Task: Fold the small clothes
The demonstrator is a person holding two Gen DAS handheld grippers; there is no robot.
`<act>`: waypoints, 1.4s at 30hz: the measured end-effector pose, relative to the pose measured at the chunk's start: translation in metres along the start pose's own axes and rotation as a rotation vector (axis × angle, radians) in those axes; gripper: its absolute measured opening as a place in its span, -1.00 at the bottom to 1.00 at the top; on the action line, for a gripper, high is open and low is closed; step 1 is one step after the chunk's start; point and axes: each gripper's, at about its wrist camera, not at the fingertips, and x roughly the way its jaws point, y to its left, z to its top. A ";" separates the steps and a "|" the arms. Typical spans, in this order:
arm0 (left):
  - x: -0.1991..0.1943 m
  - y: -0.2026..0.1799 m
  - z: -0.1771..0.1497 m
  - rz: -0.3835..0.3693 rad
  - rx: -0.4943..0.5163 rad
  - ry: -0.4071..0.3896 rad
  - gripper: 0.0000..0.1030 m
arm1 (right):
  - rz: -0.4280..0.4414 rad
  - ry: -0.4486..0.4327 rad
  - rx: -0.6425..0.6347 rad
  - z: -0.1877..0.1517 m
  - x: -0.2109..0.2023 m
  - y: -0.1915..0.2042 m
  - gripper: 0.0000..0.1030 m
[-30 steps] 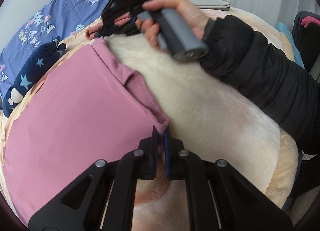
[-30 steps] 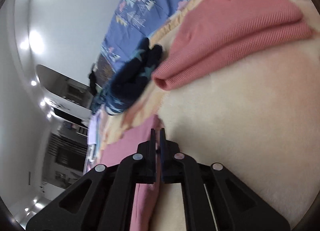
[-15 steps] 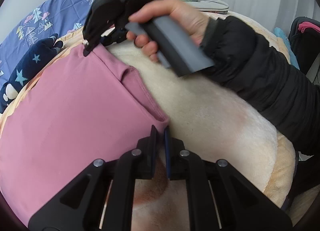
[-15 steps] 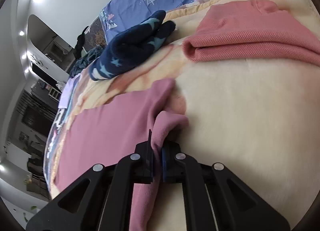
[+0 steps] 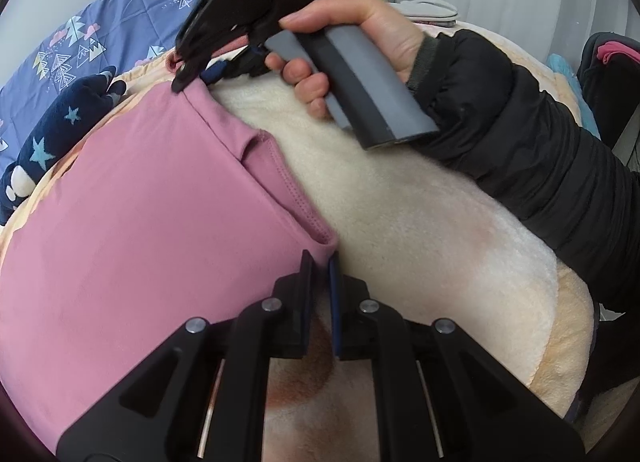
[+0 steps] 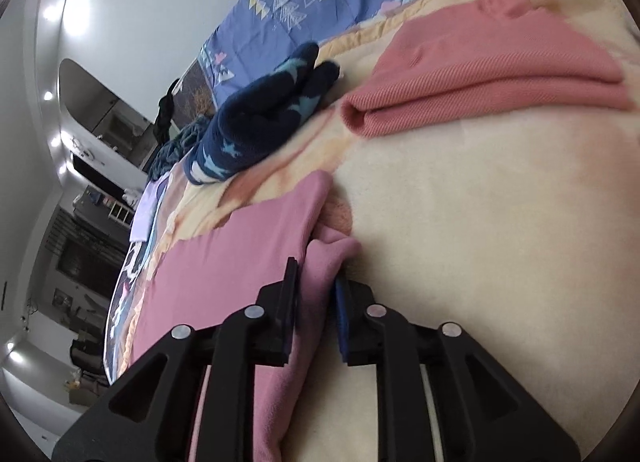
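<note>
Both tongs pinching pink garment (image 5: 132, 229): left tongs (image 5: 321, 262) on near corner, right tongs (image 6: 316, 282) on bunched far corner, cream blanket (image 5: 420, 229) underneath.

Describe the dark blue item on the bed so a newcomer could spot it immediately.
Start from the cream blanket covering the bed. Near its far edge, between the flat mauve garment and the folded salmon-pink top, lies the navy fleece piece. It alone is dark and has pale blue stars.
</note>
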 end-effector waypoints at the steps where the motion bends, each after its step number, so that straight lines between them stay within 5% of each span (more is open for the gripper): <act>1: 0.000 0.000 0.000 -0.001 -0.001 -0.002 -0.87 | -0.014 -0.020 -0.017 -0.001 -0.006 0.005 -0.64; 7: 0.000 0.006 -0.001 -0.023 -0.020 -0.004 -0.82 | 0.047 -0.103 -0.183 -0.011 -0.030 0.042 -0.62; 9: 0.000 0.007 -0.002 -0.028 -0.025 -0.005 -0.81 | -0.056 -0.039 -0.253 -0.016 -0.006 0.045 -0.61; 11: 0.001 0.009 -0.002 -0.029 -0.031 -0.006 -0.80 | -0.241 0.027 -0.271 -0.020 0.026 0.029 -0.88; 14: 0.000 0.010 -0.003 -0.034 -0.038 -0.014 -0.79 | -0.218 0.007 -0.248 -0.016 0.019 0.027 -0.88; 17: -0.004 0.013 -0.004 -0.040 -0.048 -0.024 -0.75 | -0.293 -0.006 -0.325 -0.024 0.022 0.038 -0.86; 18: -0.006 0.013 -0.004 -0.042 -0.051 -0.031 -0.70 | -0.324 -0.007 -0.354 -0.026 0.025 0.043 -0.84; 20: -0.018 0.014 -0.005 -0.035 -0.060 -0.069 -0.16 | -0.345 -0.015 -0.378 -0.029 0.023 0.046 -0.82; 24: -0.046 0.023 -0.013 -0.007 -0.084 -0.135 -0.05 | -0.344 -0.024 -0.376 -0.030 0.025 0.044 -0.81; 32: -0.115 0.095 -0.070 0.202 -0.313 -0.184 0.16 | -0.386 -0.052 -0.402 -0.038 0.011 0.055 -0.73; 35: -0.153 0.128 -0.102 0.329 -0.396 -0.208 0.27 | -0.485 -0.135 -0.442 -0.048 -0.014 0.072 -0.70; 38: -0.185 0.168 -0.138 0.441 -0.531 -0.219 0.28 | -0.486 -0.206 -0.530 -0.066 -0.036 0.104 -0.67; 40: -0.203 0.195 -0.166 0.487 -0.655 -0.226 0.28 | -0.481 -0.243 -0.636 -0.085 -0.043 0.138 -0.56; 42: -0.216 0.212 -0.184 0.488 -0.743 -0.249 0.23 | -0.451 -0.260 -0.759 -0.110 -0.041 0.175 -0.24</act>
